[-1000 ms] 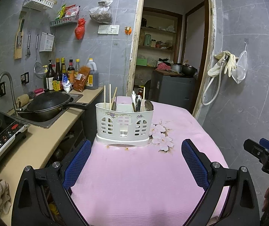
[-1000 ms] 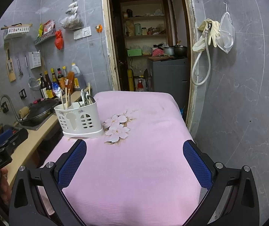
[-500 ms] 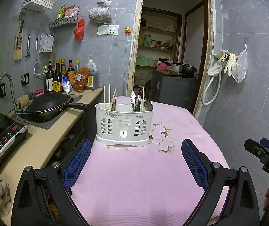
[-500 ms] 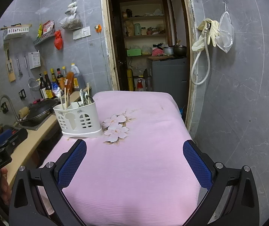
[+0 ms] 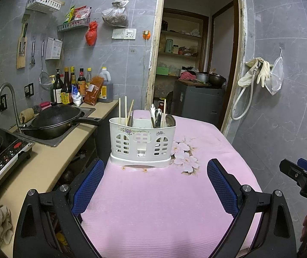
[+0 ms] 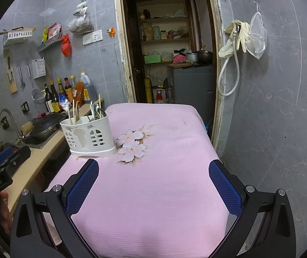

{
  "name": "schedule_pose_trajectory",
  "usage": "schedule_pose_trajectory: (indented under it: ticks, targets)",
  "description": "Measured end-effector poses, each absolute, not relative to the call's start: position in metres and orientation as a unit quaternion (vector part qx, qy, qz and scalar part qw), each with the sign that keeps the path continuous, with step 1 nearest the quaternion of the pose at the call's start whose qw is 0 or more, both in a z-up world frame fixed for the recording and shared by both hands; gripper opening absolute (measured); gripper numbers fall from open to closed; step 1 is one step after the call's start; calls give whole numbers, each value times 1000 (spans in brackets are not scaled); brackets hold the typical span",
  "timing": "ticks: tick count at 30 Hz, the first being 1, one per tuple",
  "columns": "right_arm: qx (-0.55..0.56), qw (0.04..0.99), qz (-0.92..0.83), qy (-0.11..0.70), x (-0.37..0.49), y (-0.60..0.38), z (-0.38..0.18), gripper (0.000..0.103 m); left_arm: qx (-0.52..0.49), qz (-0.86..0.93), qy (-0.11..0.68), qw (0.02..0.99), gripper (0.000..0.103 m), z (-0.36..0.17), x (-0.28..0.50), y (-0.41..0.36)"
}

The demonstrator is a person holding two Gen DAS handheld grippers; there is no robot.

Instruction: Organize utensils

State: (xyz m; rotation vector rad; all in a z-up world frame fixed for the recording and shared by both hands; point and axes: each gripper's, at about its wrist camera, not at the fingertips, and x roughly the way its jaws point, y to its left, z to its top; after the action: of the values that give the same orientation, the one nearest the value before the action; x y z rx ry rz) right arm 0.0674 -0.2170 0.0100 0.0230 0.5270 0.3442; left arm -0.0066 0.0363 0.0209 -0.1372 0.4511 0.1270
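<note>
Since a second ago almost nothing moves: we keep both the left hand-held gripper (image 5: 154, 185) and right hand-held gripper (image 6: 153, 185) wide open and empty, hovering short of the white perforated plastic utensil caddy (image 5: 141, 142), which stands upright on the pink-clothed tabletop (image 5: 164, 204) with chopsticks (image 5: 125, 110) and spoons (image 5: 161, 116) sorted apart.

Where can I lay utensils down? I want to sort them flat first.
The pink tablecloth is bare between the white caddy, the flower print and both open tongs, left and right. The counter is crowded by the wok and the cooktop.
</note>
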Motion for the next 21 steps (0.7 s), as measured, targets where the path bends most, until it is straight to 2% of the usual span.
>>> schedule_pose_trajectory:
  ticks: [21]
  targets:
    - [12,951,168,260,69,-219,9,103,-68,62,224,970,94,21,-6,37]
